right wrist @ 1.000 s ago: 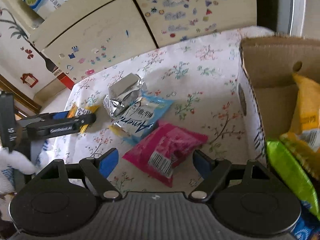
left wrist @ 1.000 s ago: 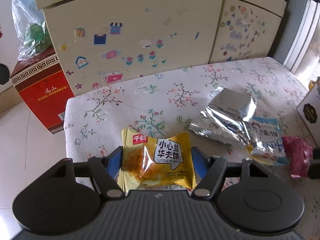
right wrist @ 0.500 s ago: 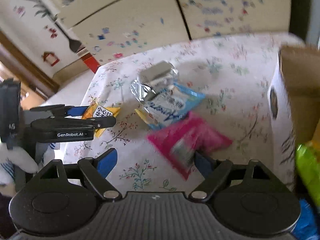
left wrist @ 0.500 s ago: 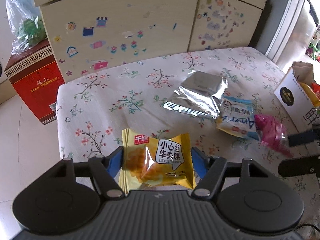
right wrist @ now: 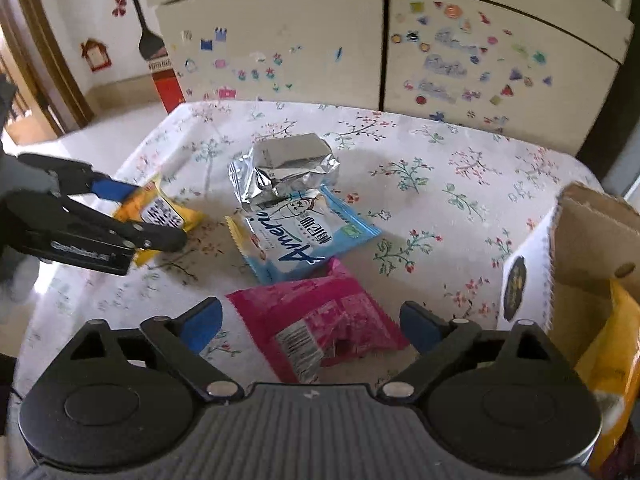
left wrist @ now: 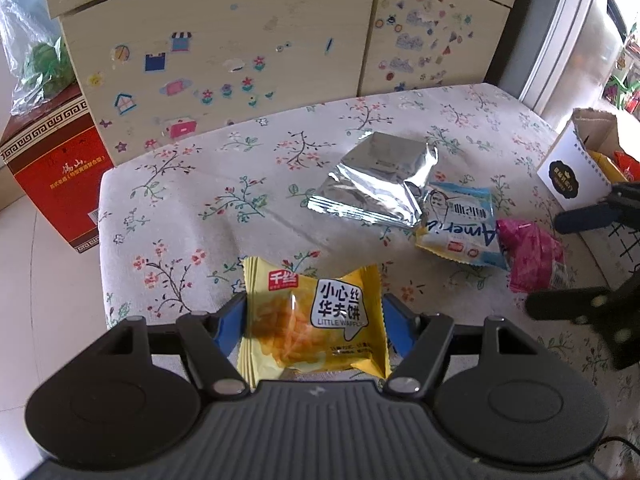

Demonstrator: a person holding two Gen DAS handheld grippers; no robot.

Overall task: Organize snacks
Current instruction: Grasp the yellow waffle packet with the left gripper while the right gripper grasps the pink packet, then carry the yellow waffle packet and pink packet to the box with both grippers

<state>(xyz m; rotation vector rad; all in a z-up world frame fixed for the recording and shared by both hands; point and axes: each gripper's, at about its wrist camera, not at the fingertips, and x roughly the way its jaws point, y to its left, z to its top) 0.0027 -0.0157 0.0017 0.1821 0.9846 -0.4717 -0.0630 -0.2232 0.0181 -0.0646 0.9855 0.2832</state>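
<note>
My left gripper (left wrist: 314,314) is shut on a yellow Little Waffle packet (left wrist: 312,324) and holds it above the table's left part; it also shows in the right wrist view (right wrist: 160,212). My right gripper (right wrist: 310,322) is open, its fingers on either side of a pink snack packet (right wrist: 320,328) lying on the floral tablecloth (right wrist: 420,168). Behind the pink packet lie a blue packet (right wrist: 304,232) and a silver foil packet (right wrist: 284,168). In the left wrist view the silver (left wrist: 376,180), blue (left wrist: 460,228) and pink (left wrist: 532,256) packets lie in a row.
A cardboard box (right wrist: 580,264) holding yellow snack bags stands at the table's right edge; it also shows in the left wrist view (left wrist: 576,164). A stickered cabinet (left wrist: 240,40) stands behind the table. A red carton (left wrist: 52,168) sits on the floor at left.
The left gripper has carried the yellow packet rightwards towards the other snacks. The right gripper has moved from beside the box to the pink packet, which now sits between its open fingers.
</note>
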